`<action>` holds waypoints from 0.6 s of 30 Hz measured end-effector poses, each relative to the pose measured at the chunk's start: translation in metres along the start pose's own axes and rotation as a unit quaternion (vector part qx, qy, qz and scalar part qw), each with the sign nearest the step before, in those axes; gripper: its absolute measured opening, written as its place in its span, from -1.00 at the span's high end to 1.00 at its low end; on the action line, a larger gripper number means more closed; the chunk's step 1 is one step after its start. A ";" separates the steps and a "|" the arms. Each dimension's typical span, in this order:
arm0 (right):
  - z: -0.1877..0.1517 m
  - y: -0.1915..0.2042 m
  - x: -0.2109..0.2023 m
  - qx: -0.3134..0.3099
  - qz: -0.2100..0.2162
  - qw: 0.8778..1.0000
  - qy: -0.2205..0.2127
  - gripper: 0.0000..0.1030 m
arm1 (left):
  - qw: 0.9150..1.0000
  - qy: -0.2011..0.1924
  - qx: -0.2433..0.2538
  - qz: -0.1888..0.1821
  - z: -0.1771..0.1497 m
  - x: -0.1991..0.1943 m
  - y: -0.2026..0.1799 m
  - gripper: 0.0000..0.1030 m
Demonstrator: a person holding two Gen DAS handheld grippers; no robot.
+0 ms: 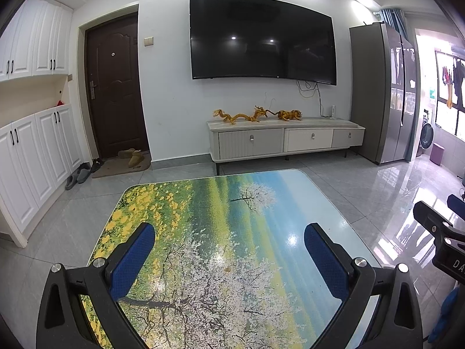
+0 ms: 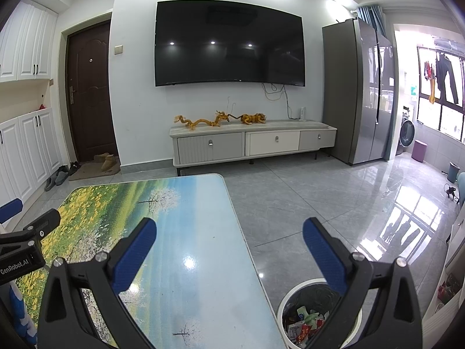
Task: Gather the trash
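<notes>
A low table (image 1: 221,203) with a printed landscape top fills the foreground; it also shows in the right wrist view (image 2: 191,226). My left gripper (image 1: 229,241) is open and empty above the table. My right gripper (image 2: 229,238) is open and empty over the table's right edge. A round trash bin (image 2: 293,299) with a dark liner stands on the floor right of the table, below my right gripper. Several crumpled wrappers (image 2: 302,324) lie inside it. A tiny speck (image 1: 228,268) lies on the table between my left fingers.
A TV stand (image 1: 284,136) with golden figurines stands under a wall TV (image 1: 261,37). A tall fridge (image 1: 377,93) is at the right. White cabinets (image 1: 32,151) and a dark door (image 1: 116,87) with shoes (image 1: 130,157) are at the left. Glossy tiled floor surrounds the table.
</notes>
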State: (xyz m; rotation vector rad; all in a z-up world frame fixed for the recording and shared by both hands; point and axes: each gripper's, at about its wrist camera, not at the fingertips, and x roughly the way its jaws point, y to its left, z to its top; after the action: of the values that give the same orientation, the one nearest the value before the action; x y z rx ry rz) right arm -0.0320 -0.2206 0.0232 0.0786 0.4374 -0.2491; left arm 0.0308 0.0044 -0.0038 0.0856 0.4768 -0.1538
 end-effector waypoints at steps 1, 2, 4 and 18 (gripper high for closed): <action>-0.001 0.001 0.000 0.000 0.000 1.000 0.000 -0.97 | 1.000 0.000 0.000 0.000 0.000 0.000 0.000 -1.00; -0.001 0.001 0.000 0.000 0.000 1.000 0.000 -0.97 | 1.000 0.001 0.000 -0.001 0.000 0.000 0.001 -1.00; -0.002 0.001 0.000 -0.001 0.000 1.000 0.001 -0.97 | 1.000 0.002 -0.001 0.000 -0.001 0.000 0.000 -1.00; -0.003 0.004 0.002 -0.002 0.001 1.000 0.004 -0.97 | 1.000 0.004 -0.003 0.001 -0.004 -0.001 0.001 -1.00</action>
State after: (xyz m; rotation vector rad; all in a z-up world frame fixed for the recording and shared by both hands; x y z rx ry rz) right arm -0.0308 -0.2165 0.0194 0.0767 0.4453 -0.2452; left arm 0.0282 0.0062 -0.0071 0.0798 0.4858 -0.1505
